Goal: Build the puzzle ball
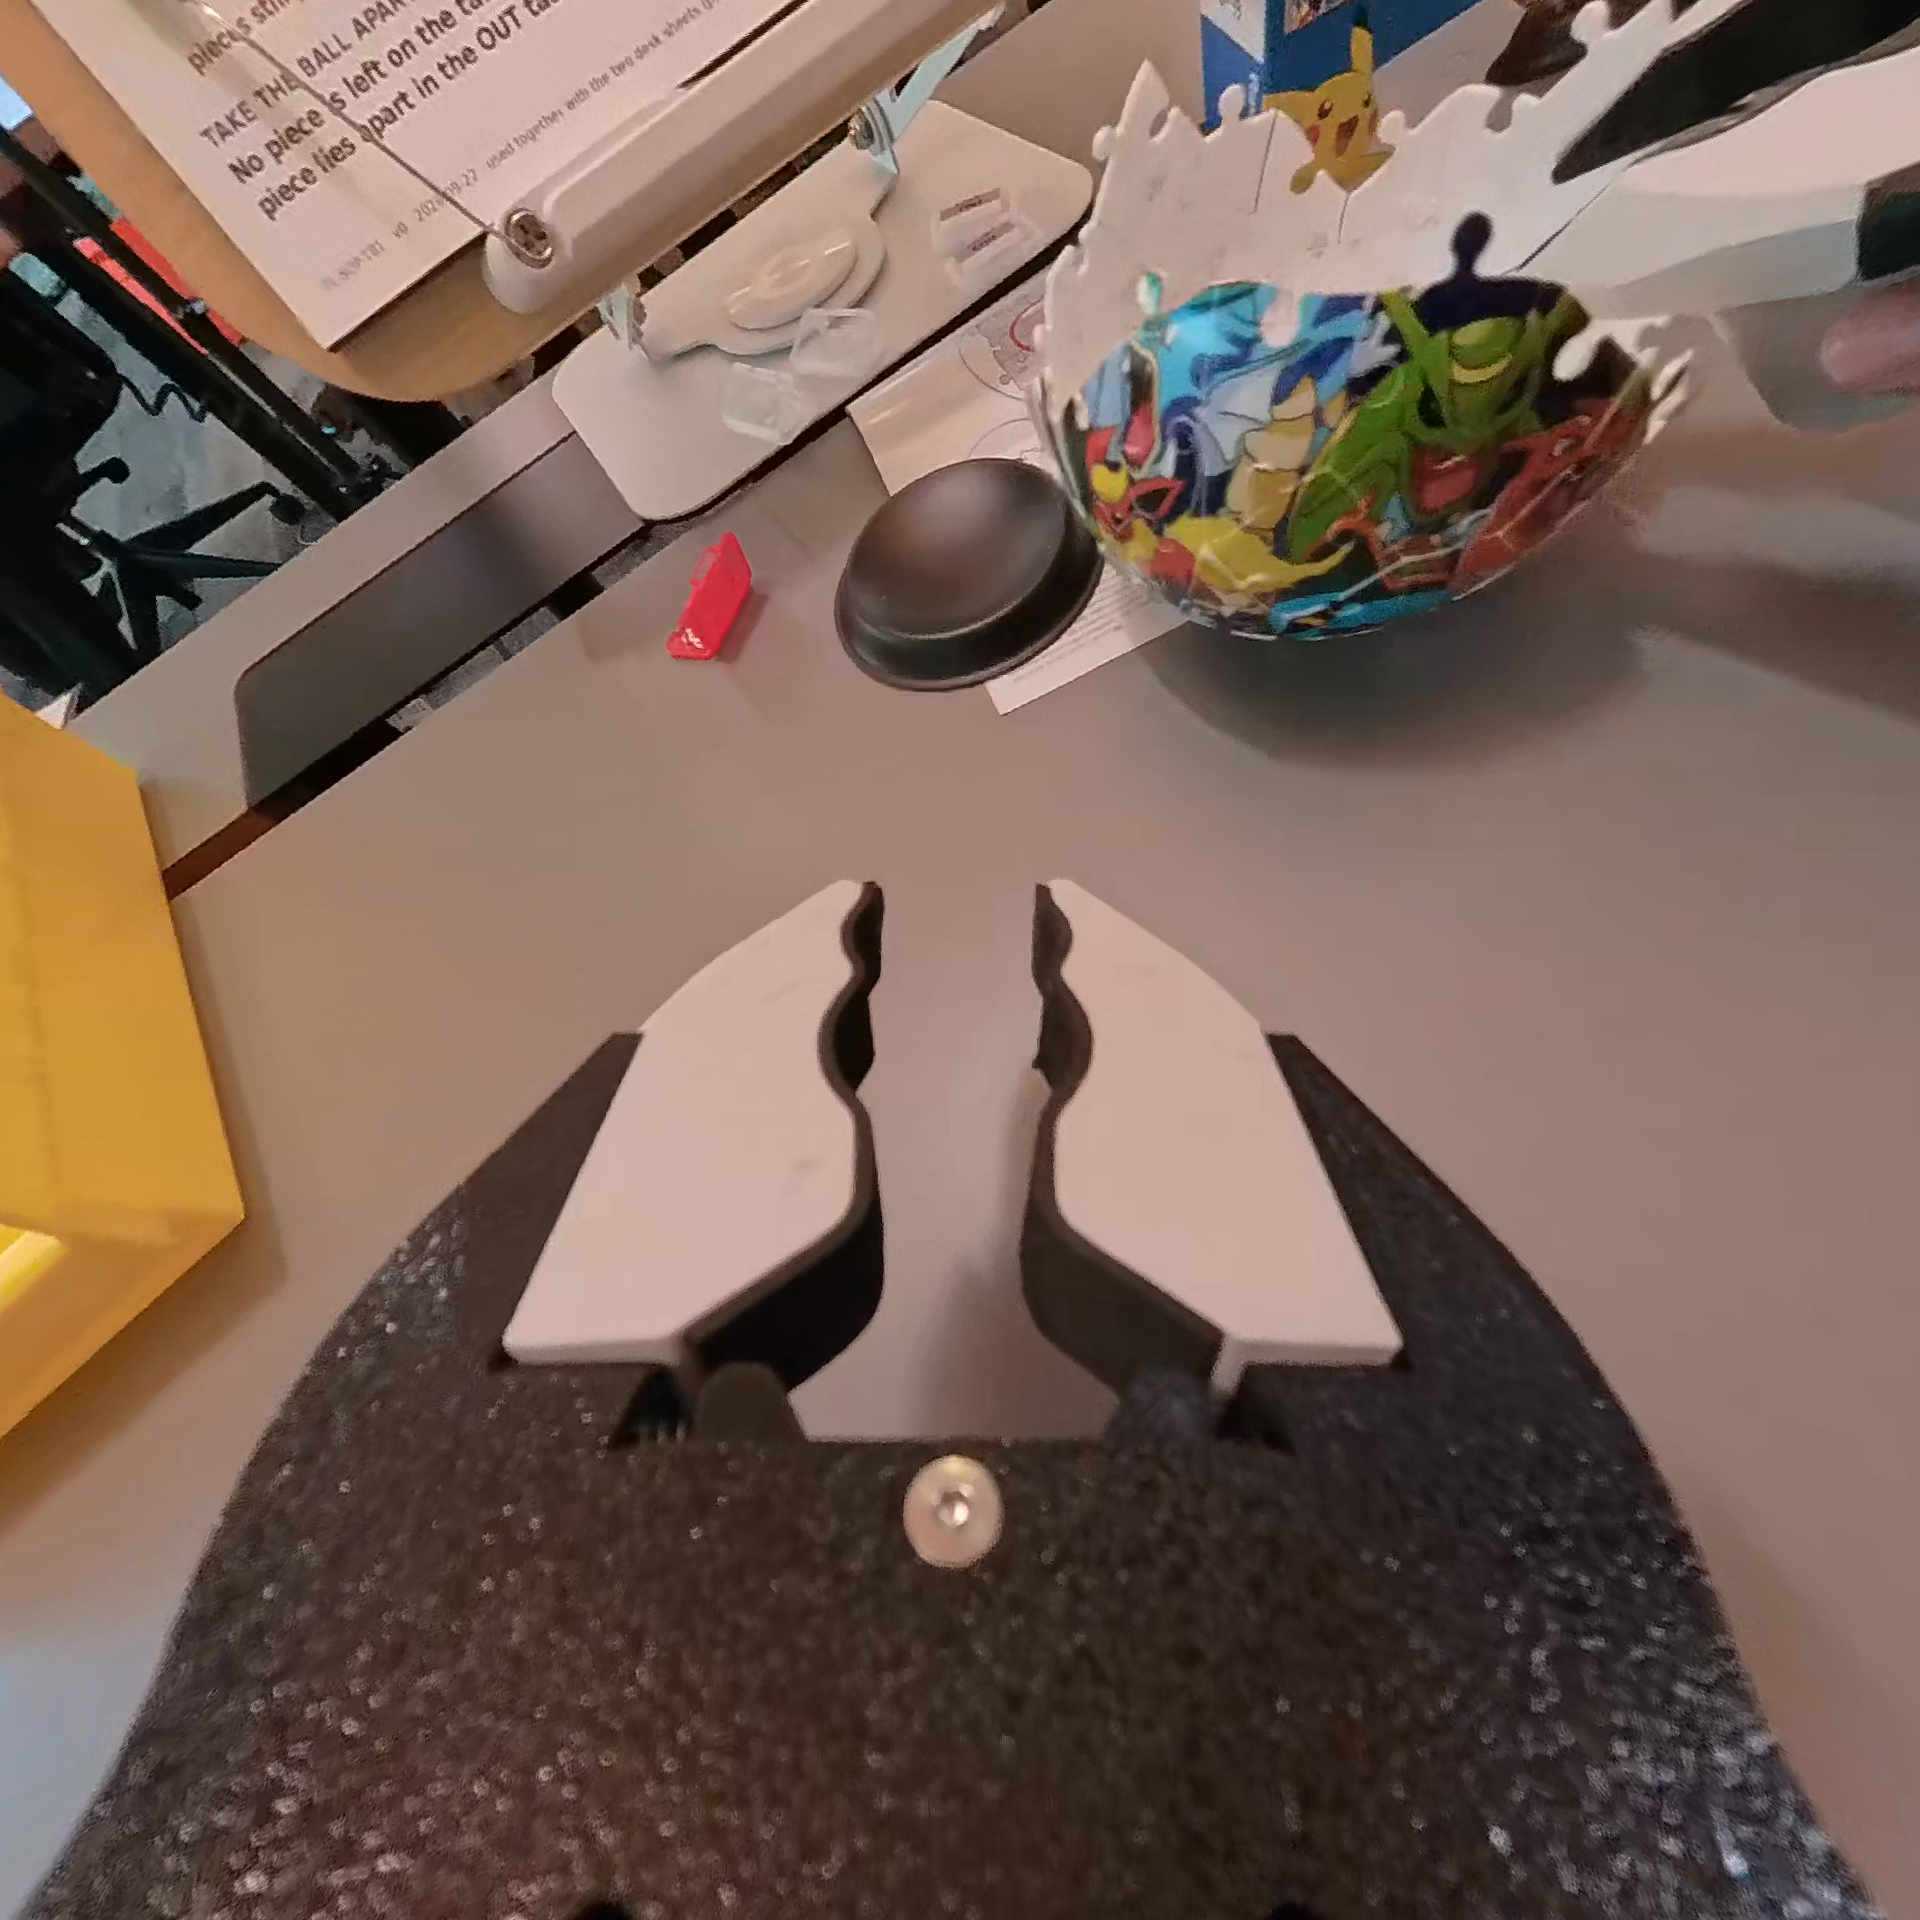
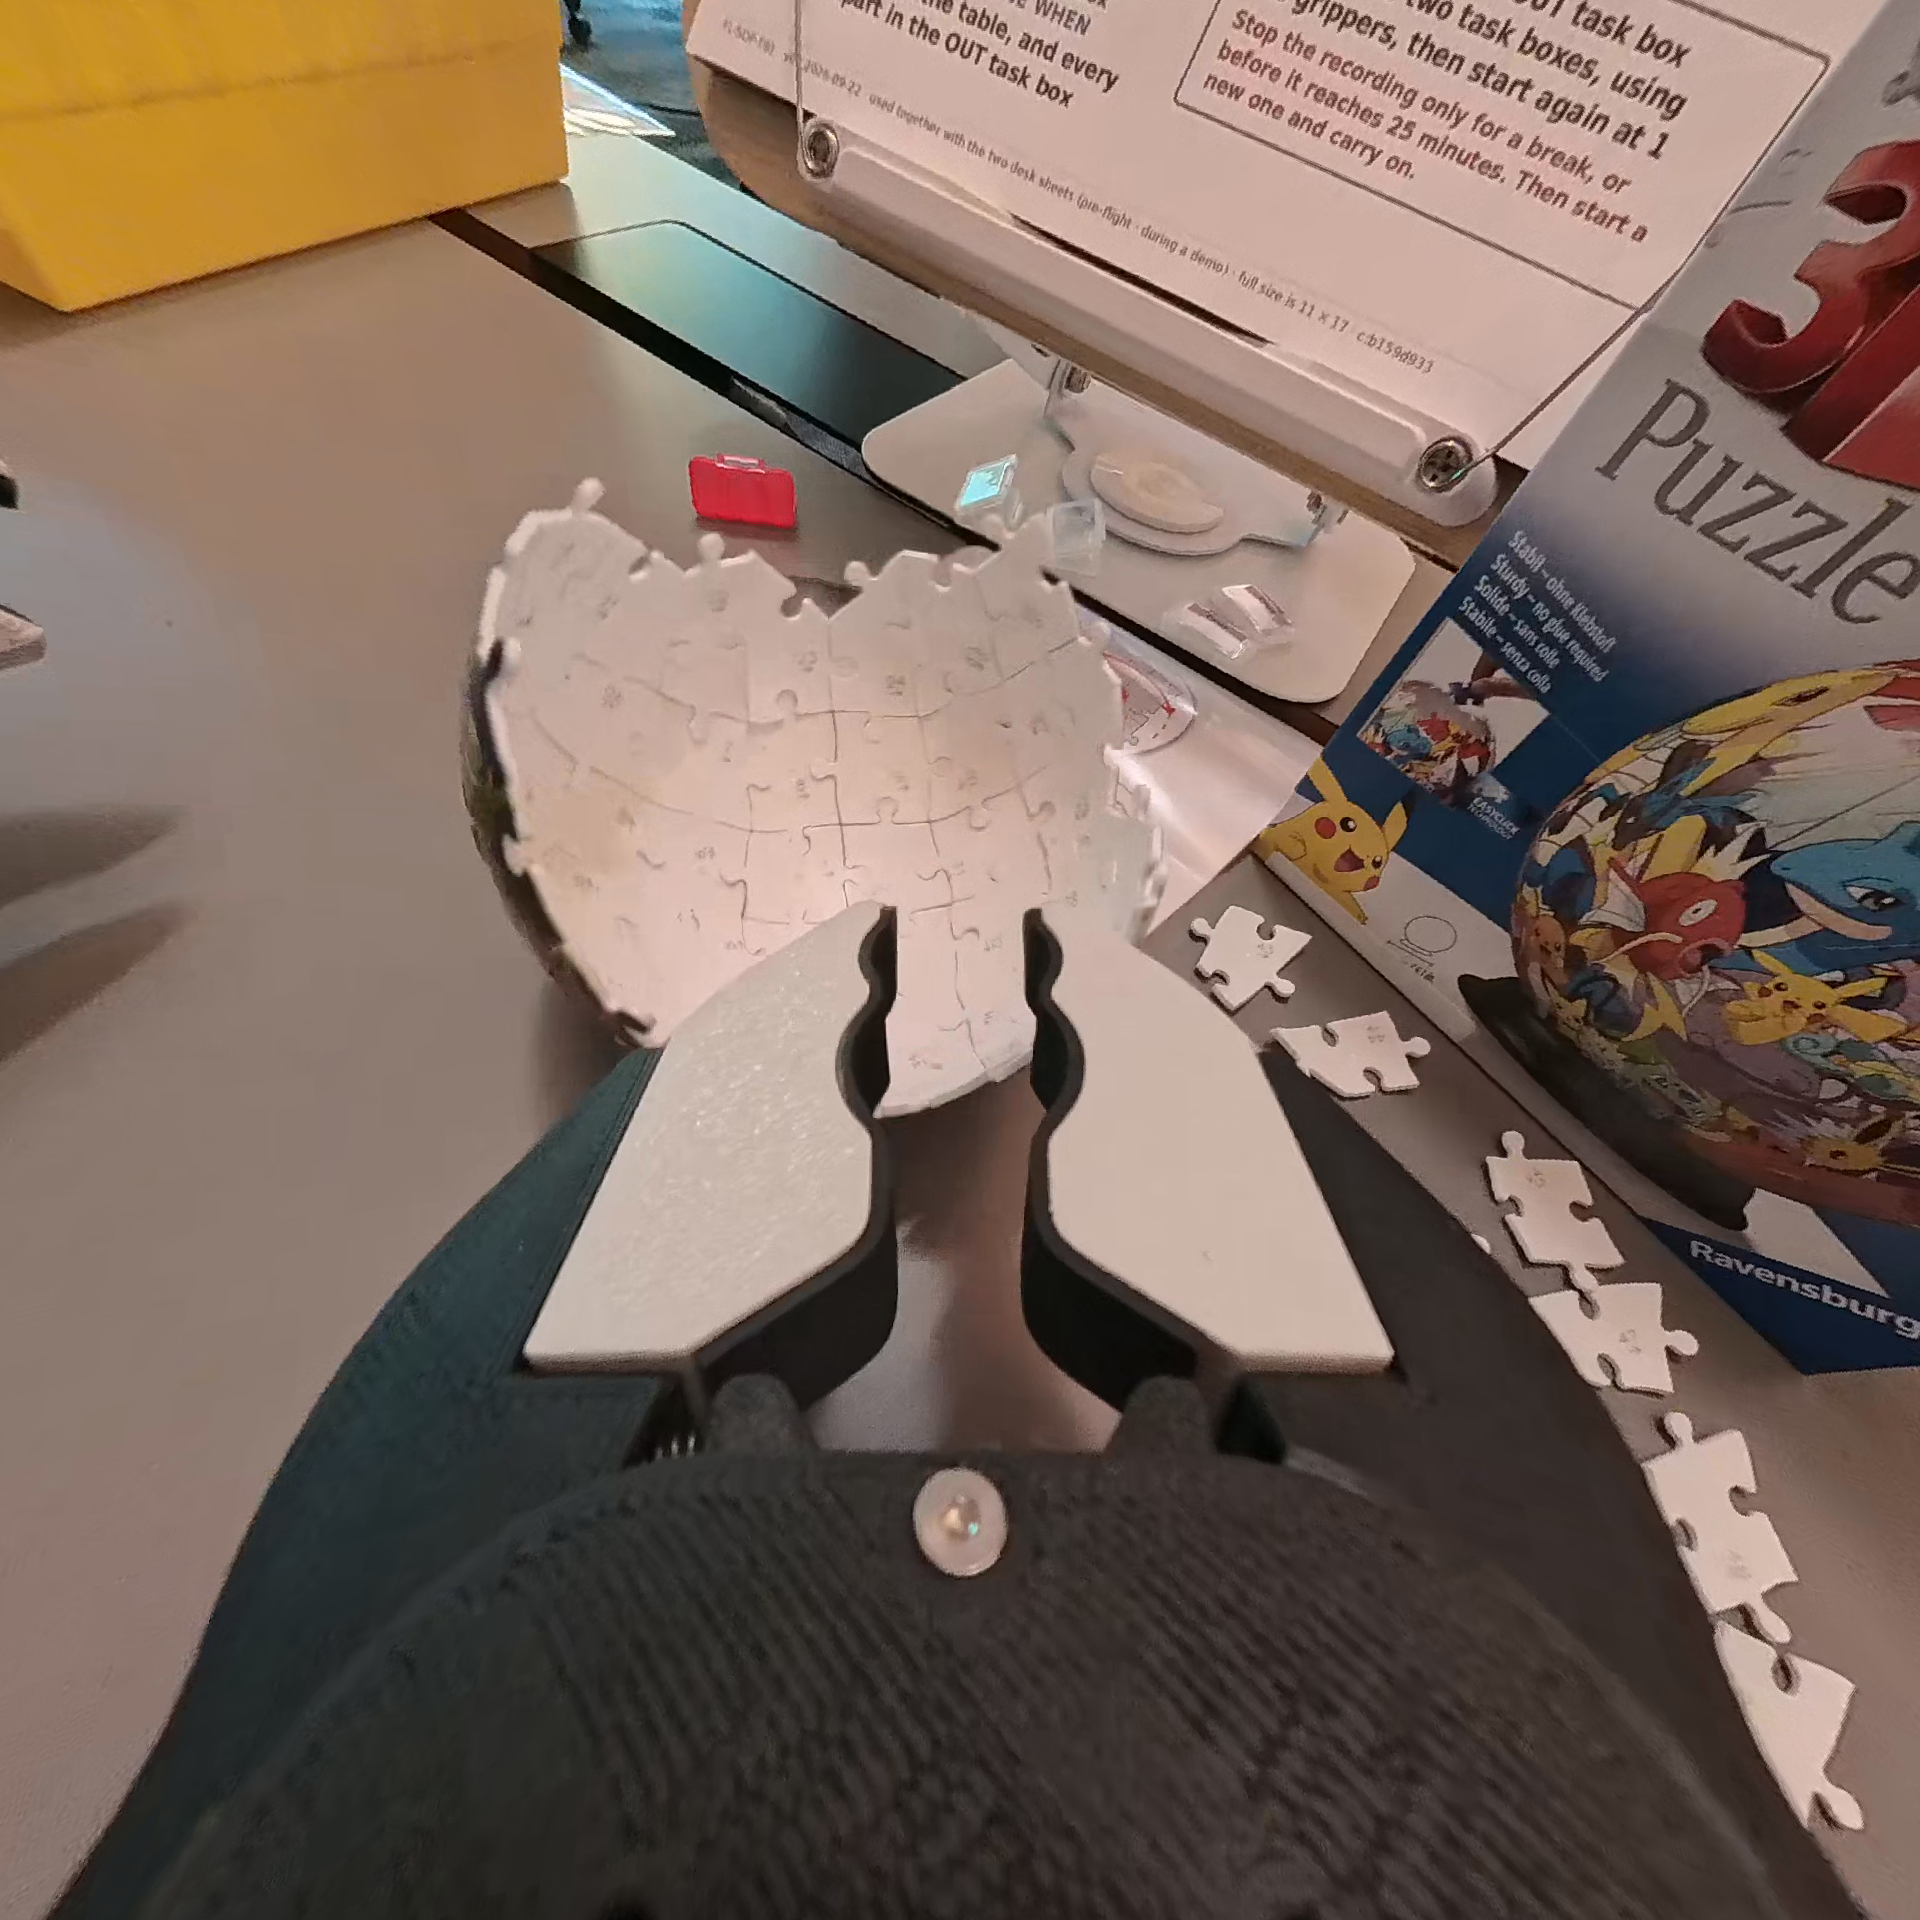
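One half-built puzzle ball (image 2: 800, 790) on the worktop (image 2: 260, 935); six loose pieces (image 2: 1351, 1055) lie right; both grippers (image 1: 958, 904) (image 2: 961, 920) narrowly parted, empty.

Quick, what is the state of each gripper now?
Left gripper: open, holding nothing, over the table.
Right gripper: open, nothing clamped; the half-built puzzle ball shows between its fingers.

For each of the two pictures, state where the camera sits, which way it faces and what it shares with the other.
Left wrist view: on the left gripper, open over the table, facing the half-built ball and black stand.
Right wrist view: on the right gripper, open, facing the ball's white inside; loose pieces lie right.
Shared: ball, red clip.
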The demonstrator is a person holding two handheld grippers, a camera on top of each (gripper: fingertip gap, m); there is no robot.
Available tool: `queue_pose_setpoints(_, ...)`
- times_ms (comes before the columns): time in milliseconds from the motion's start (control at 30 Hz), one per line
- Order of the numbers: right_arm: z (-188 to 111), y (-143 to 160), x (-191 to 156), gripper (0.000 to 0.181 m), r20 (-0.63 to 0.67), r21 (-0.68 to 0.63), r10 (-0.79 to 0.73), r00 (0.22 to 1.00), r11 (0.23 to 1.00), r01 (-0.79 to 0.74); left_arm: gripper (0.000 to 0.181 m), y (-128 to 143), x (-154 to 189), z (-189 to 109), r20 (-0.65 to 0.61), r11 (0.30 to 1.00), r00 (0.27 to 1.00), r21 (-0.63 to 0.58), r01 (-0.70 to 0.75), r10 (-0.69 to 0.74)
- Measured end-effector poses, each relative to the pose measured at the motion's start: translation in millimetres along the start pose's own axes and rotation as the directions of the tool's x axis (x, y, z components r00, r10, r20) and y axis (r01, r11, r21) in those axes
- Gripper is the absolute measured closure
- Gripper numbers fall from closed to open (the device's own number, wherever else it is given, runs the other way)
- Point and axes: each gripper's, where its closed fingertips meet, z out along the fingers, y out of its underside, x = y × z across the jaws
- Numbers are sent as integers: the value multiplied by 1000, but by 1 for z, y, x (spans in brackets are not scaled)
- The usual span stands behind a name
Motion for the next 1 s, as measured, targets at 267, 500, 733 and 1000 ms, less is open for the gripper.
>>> queue_pose_setpoints(267,-8,-4,-10,157,37,6,-66,997,998,66,150,-1,19,14,-99,1000,995,-8,3,-4)
queue_pose_setpoints(500,-17,-13,-16,158,64,53,-109,992,993,105,148,-1,28,27,-121,999,992,-41,-32,27)
queue_pose_setpoints(733,-33,-24,-12,158,90,136,-79,993,988,66,147,-2,29,36,-111,996,993,-77,-55,46)
queue_pose_setpoints(1000,-77,1,26,159,38,163,-94,995,983,87,148,0,21,37,-64,996,998,-85,-26,21)
